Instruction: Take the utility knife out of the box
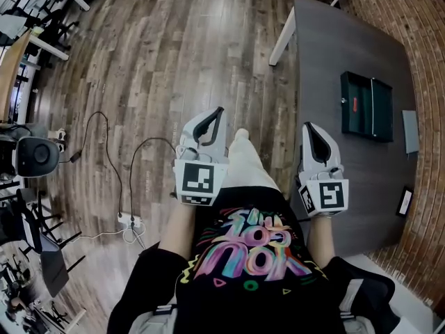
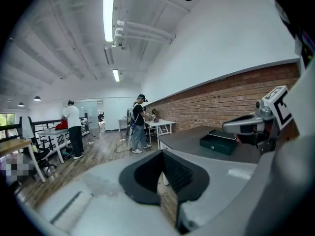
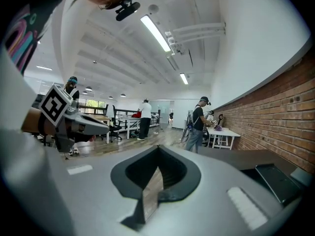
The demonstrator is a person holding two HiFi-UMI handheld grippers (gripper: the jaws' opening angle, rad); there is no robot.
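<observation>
Utility knife (image 1: 355, 104): taken to be the small red item lying in the left half of the open dark box (image 1: 366, 107), at the right of the head view on the grey bench (image 1: 327, 54). It is too small there for the blade end to be told from the handle end. The box is also seen right of centre in the left gripper view (image 2: 220, 142).

Left claw (image 1: 217, 115): jaws together, nothing held. It is held in front of the person's body over the wooden floor (image 1: 174, 61), well apart from the box.

Right claw (image 1: 310, 131): jaws together, empty. It is over the near part of the bench, nearer the box but apart from it.

Handling, as judged:
- The knife is expected to be light and rigid, with a hard, smooth casing that may slip between the pads.
- It is not fragile, but the blade end is to be avoided.
- A hold across the middle of the body, on its two long sides, is judged best.
- Little room is left beside it by the box wall, so a steep approach from above is probably called for.
- The box looks light enough to shift and may need to be steadied by the other claw
</observation>
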